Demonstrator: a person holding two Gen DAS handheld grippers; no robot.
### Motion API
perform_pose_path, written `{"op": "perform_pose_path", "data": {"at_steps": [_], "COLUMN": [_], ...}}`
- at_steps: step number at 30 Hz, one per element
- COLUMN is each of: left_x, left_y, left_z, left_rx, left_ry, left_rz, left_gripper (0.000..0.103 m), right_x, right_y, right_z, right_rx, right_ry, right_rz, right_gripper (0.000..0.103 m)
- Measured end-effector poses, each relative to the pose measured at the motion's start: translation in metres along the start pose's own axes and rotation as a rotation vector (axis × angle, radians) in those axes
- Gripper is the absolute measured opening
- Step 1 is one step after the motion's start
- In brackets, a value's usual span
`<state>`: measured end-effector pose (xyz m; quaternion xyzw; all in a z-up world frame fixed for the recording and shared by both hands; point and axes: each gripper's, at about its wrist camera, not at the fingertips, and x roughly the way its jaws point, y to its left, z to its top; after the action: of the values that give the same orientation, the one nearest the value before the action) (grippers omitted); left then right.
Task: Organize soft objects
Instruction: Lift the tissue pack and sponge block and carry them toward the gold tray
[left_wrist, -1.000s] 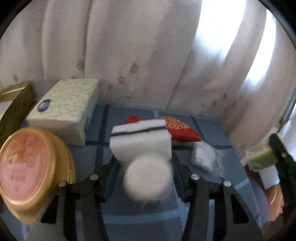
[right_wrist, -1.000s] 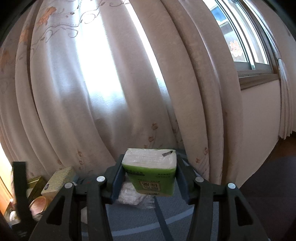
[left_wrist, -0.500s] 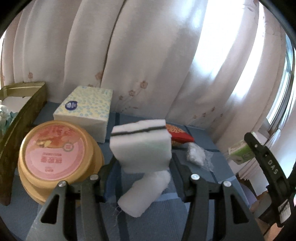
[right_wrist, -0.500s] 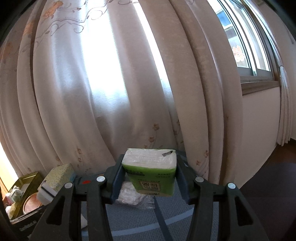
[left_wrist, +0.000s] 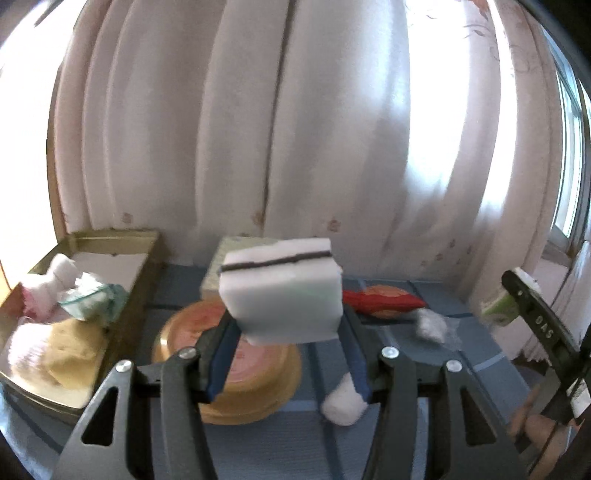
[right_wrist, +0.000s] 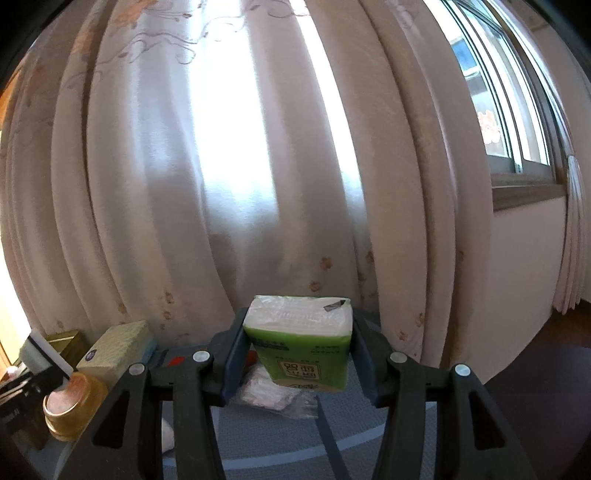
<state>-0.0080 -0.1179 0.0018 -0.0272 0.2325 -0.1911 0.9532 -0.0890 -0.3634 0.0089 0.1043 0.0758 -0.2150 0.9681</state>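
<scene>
My left gripper (left_wrist: 286, 334) is shut on a white sponge block (left_wrist: 280, 291) with a dark stripe, held above the blue mat. A gold tray (left_wrist: 110, 240) at the left holds several soft items, among them a yellow sponge (left_wrist: 72, 349). My right gripper (right_wrist: 297, 354) is shut on a green tissue pack (right_wrist: 301, 347), held up in front of the curtain. The right gripper also shows at the right edge of the left wrist view (left_wrist: 517, 299). A white cotton roll (left_wrist: 343, 404) lies on the mat below the left gripper.
A round gold tin with a pink lid (left_wrist: 255, 384) sits on the mat beside the tray. A tissue box (right_wrist: 118, 345) stands behind it. A red pouch (left_wrist: 380, 301) and a clear plastic packet (left_wrist: 430, 326) lie at the back right. Curtains (left_wrist: 295, 129) hang behind.
My left gripper has lifted and swung left with the white sponge block, so the gold tray has come into view. The cotton roll stayed on the mat. The right gripper holds steady.
</scene>
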Motion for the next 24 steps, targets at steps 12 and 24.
{"op": "perform_pose_path", "data": {"at_steps": [12, 24], "left_x": [-0.021, -0.036], "left_y": [0.018, 0.060], "left_z": [-0.006, -0.007], "left_rx": [0.049, 0.042], "left_ry": [-0.033, -0.062], "left_rz": [0.043, 0.156], "left_gripper": [0.053, 0.053], "right_x": [-0.024, -0.034], "right_y": [0.042, 0.106], "right_z": [-0.013, -0.026], "right_rx": [-0.030, -0.093], "right_ry": [0.025, 0.034], "right_rz": [0.078, 0.161], "right_gripper": [0.054, 0.054]}}
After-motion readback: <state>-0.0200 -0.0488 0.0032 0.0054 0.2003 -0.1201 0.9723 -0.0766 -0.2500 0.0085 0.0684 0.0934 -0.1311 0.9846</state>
